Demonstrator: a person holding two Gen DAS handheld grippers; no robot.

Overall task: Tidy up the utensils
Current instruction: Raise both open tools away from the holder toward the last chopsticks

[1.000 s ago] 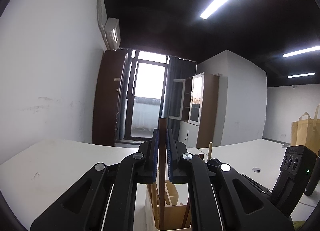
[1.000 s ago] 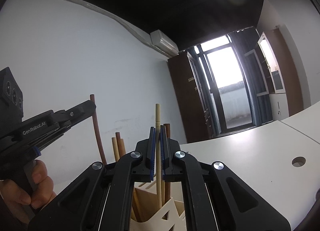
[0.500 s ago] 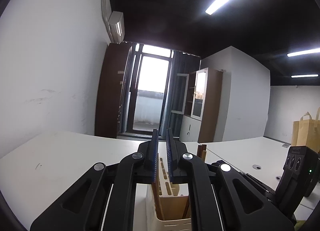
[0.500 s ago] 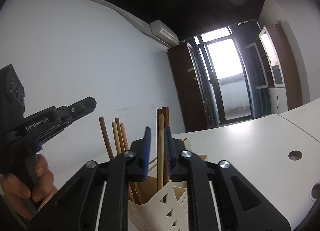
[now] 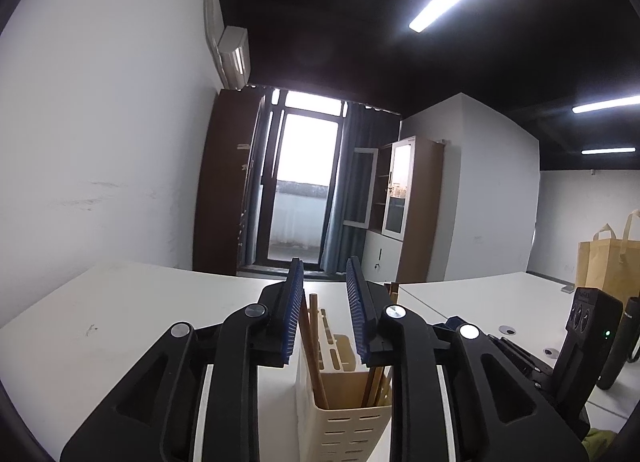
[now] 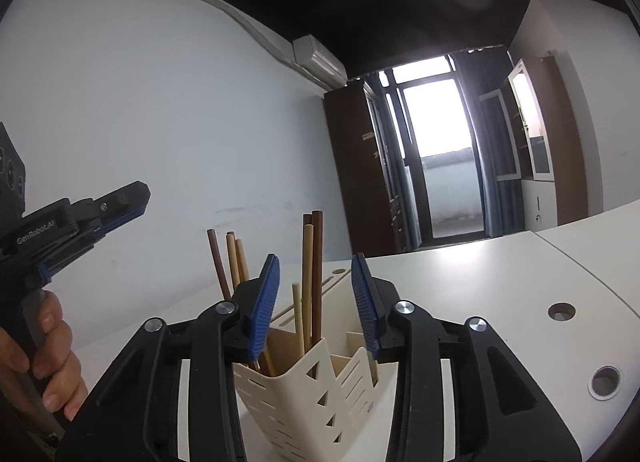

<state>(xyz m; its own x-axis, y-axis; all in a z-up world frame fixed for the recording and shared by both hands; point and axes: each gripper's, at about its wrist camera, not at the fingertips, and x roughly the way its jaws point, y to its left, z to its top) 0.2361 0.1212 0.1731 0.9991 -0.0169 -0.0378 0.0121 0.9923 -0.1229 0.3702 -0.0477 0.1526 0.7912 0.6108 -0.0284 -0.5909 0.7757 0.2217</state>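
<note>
The chopsticks [image 6: 308, 270] stand upright in the cream utensil holder [image 6: 304, 394] on the white table [image 6: 500, 282]. I think a careless retreat could catch a stick and tip the light holder. The left gripper [image 5: 322, 310] has just been opening; nothing is gripped. The right gripper [image 6: 316, 302] also has just been opening, partly apart, with the sticks between the jaws but free.

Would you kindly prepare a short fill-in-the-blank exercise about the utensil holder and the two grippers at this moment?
1. The brown and tan wooden chopsticks stand in a slotted plastic holder of ____ colour.
2. The jaws of the right gripper, lined with ____ ribbed pads, have just been opening and grip nothing.
3. The left gripper, whose jaws have also just been opening, holds ____.
4. The holder stands on a ____ table.

Missing words: cream; blue; nothing; white
</note>
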